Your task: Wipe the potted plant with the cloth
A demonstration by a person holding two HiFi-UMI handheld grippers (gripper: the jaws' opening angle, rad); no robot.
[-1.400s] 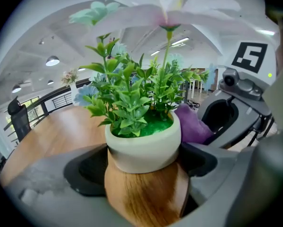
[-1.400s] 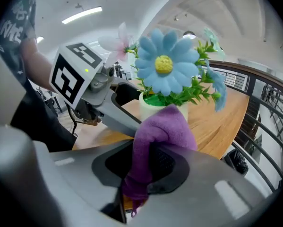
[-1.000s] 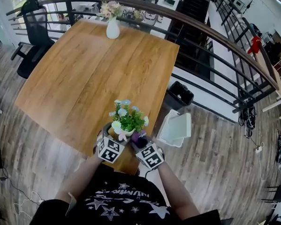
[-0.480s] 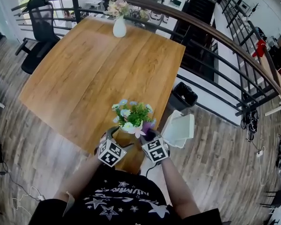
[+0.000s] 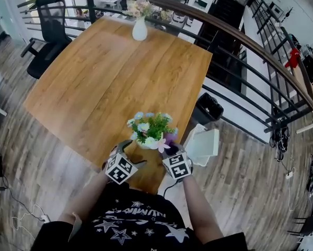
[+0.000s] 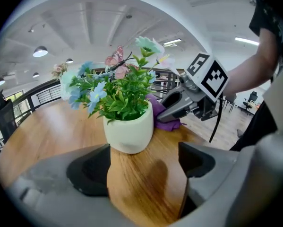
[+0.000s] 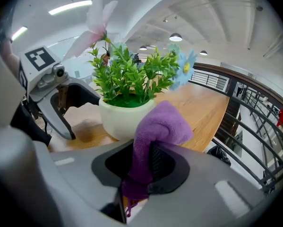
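The cloth is being clamped in the right hand-held gripper, just beside the potted plant, which is standing upright directly ahead near the worktop's edge. The left hand-held gripper is being held wide open and empty, slightly farther back.

The potted plant stands on the table near its front edge, toward the right corner. The left gripper is just before the plant on its left, with bare tabletop between its jaws and the pot ahead of them. The right gripper is just beside the plant on its right, with the cloth between its jaws, close against the pot's side. A vase stands at the table's far edge. A chair is beyond the far left corner, and a railing runs behind and right of the table.
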